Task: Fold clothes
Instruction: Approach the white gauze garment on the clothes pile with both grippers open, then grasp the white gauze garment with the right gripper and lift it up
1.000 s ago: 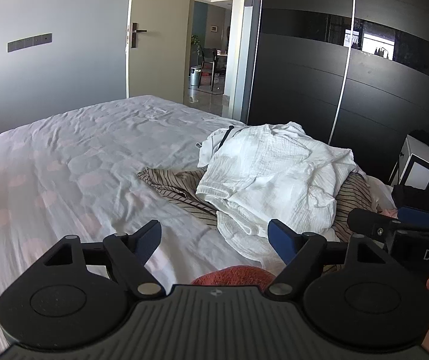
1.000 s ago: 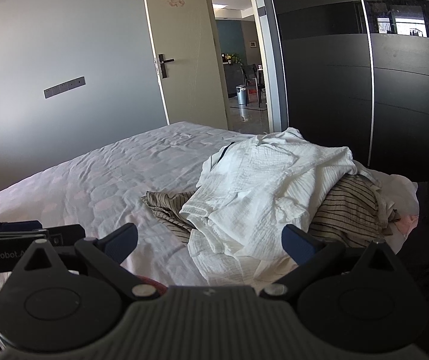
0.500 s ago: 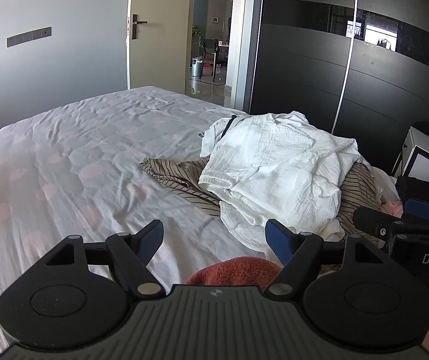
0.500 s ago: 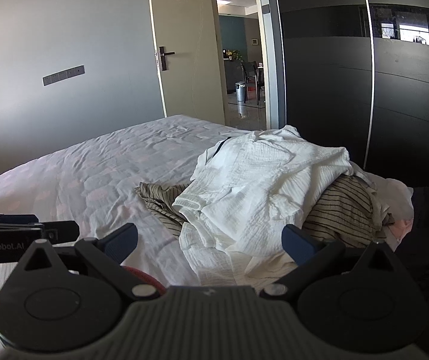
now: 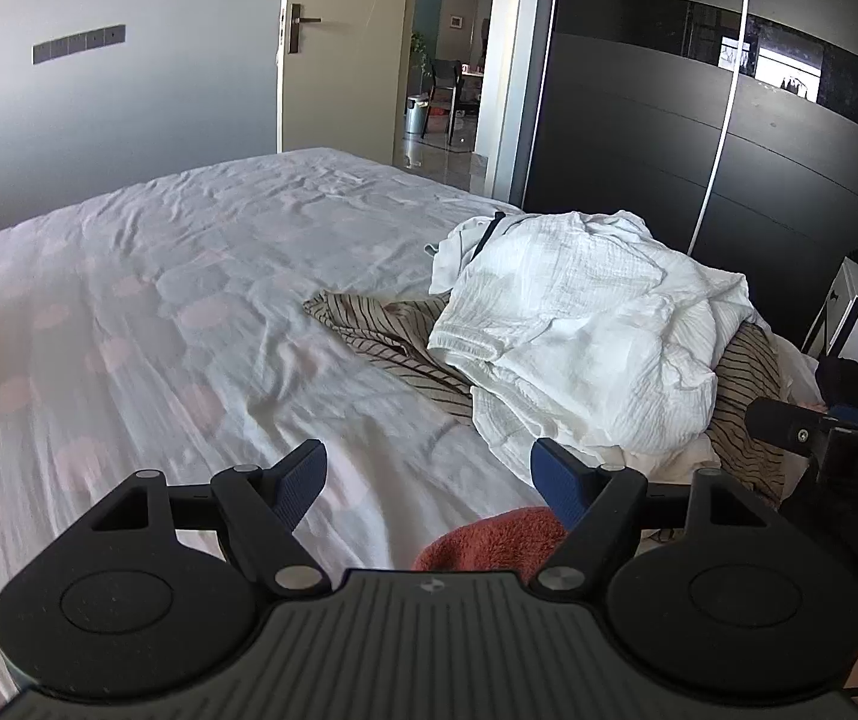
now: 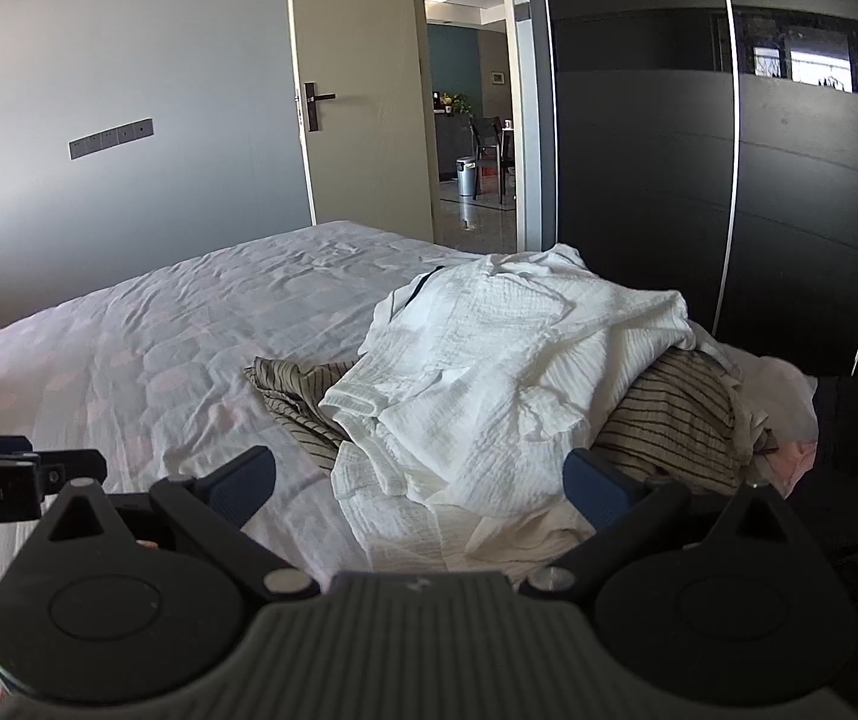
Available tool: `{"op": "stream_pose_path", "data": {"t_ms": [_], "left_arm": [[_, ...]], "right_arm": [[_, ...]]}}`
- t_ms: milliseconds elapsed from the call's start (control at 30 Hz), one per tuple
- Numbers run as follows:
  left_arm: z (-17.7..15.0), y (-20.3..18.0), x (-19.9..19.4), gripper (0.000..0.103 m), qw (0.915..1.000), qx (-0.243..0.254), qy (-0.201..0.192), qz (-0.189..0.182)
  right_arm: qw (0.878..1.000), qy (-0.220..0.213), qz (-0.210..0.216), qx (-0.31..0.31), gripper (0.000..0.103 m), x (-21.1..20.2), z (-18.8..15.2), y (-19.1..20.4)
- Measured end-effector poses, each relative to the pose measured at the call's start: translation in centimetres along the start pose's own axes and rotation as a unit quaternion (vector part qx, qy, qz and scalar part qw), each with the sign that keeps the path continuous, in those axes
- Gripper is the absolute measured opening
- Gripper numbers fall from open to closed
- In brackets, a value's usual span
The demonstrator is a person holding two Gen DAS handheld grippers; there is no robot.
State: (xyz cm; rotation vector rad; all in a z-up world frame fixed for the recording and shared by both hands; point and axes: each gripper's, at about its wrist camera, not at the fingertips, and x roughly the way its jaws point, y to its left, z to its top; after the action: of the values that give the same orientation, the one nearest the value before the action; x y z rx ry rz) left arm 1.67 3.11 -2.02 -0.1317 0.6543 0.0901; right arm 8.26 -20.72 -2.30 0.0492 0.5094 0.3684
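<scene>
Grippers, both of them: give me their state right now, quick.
Left gripper: open, holding nothing, above the bed.
Right gripper: open, holding nothing, facing the white garment.

You have a wide bed (image 5: 177,312) in front of you, covered with a wrinkled pale sheet (image 6: 147,360) printed with faint pink patches. Its left and far parts lie bare. On the right side sits a heap of clothes: a striped garment (image 5: 381,330) spreads flat on the sheet, and a white crinkled garment (image 5: 579,330) is piled on top of it, hiding its middle. Close to you, a rust-red towel-like cloth (image 5: 489,540) lies on the sheet just beside the heap's near edge
</scene>
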Motion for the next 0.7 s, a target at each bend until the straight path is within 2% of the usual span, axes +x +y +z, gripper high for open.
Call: {"op": "stream_pose_path", "data": {"t_ms": [100,167,267,467,533,600,700], "left_arm": [[0.5,1.2,0.7,0.089,0.9999,-0.01,0.007,0.011],[0.9,2.1,1.2,0.089,0.9997,-0.014,0.008,0.02],[1.4,3.5,2.0,0.089,0.9991,-0.026,0.014,0.029],[1.5,5.9,3.2,0.089,0.9972,-0.03,0.034,0.059],[1.4,6.8,3.2,0.089,0.9963,-0.034,0.039,0.069],[1.3,7.7,3.2,0.089,0.9952,-0.039,0.043,0.079],[1.2,9.1,3.2,0.089,0.9932,-0.045,0.05,0.095]], "right_arm": [[0.999,0.022,0.023,0.032,0.103,1.4,0.6,-1.4],[0.999,0.022,0.024,0.034,0.103,2.5,1.3,-2.2],[1.0,0.02,0.007,0.01,0.103,4.6,2.5,-3.2],[0.998,0.046,-0.02,-0.034,0.101,11.1,4.4,-5.0],[0.997,0.051,-0.03,-0.047,0.097,13.5,4.7,-5.1],[0.996,0.055,-0.039,-0.061,0.096,15.8,5.0,-5.0],[0.994,0.075,-0.055,-0.054,0.083,19.4,5.3,-5.5]]}}
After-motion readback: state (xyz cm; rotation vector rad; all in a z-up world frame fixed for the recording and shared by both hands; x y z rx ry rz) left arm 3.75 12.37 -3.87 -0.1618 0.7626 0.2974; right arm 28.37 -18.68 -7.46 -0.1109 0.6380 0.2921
